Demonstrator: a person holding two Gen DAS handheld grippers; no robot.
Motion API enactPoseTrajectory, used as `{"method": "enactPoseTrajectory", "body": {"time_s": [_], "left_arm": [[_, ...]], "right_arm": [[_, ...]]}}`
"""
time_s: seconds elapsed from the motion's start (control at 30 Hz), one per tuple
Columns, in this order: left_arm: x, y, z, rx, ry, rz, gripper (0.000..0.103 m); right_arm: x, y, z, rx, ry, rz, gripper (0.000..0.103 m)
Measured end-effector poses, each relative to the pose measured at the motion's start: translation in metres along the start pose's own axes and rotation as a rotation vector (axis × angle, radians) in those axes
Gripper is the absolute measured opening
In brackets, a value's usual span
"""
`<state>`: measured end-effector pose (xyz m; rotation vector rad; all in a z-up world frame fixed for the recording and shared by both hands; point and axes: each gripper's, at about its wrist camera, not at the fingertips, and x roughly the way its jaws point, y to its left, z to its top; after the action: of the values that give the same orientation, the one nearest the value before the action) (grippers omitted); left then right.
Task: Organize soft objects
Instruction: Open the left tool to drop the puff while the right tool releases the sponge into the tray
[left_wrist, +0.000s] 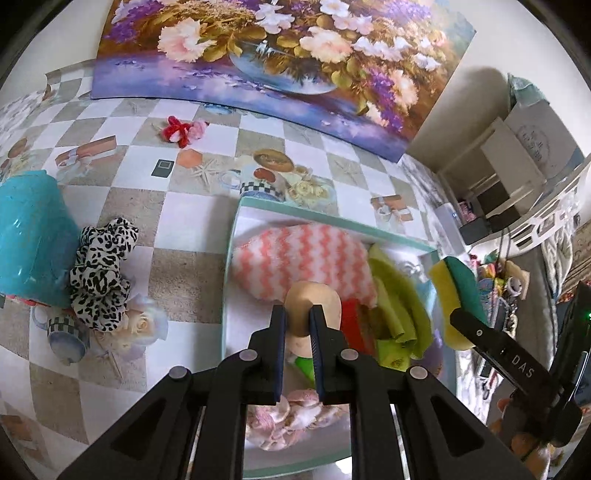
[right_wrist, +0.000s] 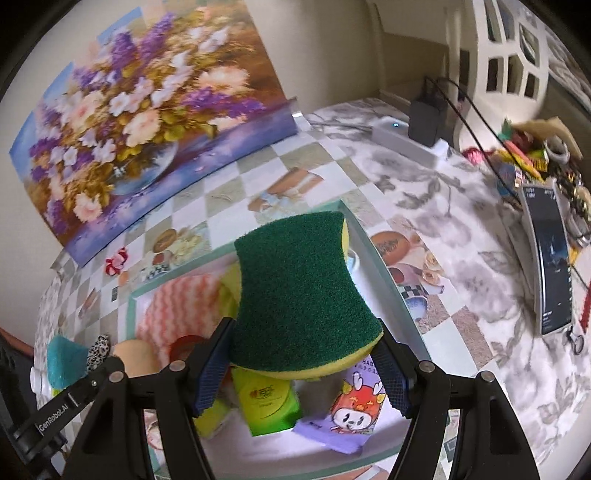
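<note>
Right wrist view: right tool (right_wrist: 301, 363) clamps sponge (right_wrist: 295, 291) above tray (right_wrist: 384, 273); left tool (left_wrist: 298, 326) pinches beige pad (left_wrist: 314, 299).

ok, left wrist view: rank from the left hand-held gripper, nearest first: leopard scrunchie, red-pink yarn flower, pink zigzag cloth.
From the left hand-held gripper:
1. Pink zigzag cloth, in the tray just beyond the fingertips.
2. Leopard scrunchie, on the table to the left, beside the teal container.
3. Red-pink yarn flower, far back near the painting.
</note>
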<state>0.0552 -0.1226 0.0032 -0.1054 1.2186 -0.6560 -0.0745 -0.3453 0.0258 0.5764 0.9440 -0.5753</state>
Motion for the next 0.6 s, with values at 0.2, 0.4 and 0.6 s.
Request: {"method": "enactPoseTrajectory", "body": {"time_s": [0.2,0.4,0.6], "left_arm": [[0.015,0.009,-0.004,-0.018,0.046,0.026,0.014],[0.012,0.012,-0.002,-0.043,0.066,0.025,0.019],[-0.001,0.012,0.001,-0.041,0.051,0.057,0.045]], "right_arm": [[0.021,-0.011,-0.005,0.029,0.059,-0.012,0.074],[0.022,-0.009,-0.008,0.02,0.066,-0.024,0.076],[0.017,-0.004,-0.008,-0.001,0.068,-0.044,0.083]]}}
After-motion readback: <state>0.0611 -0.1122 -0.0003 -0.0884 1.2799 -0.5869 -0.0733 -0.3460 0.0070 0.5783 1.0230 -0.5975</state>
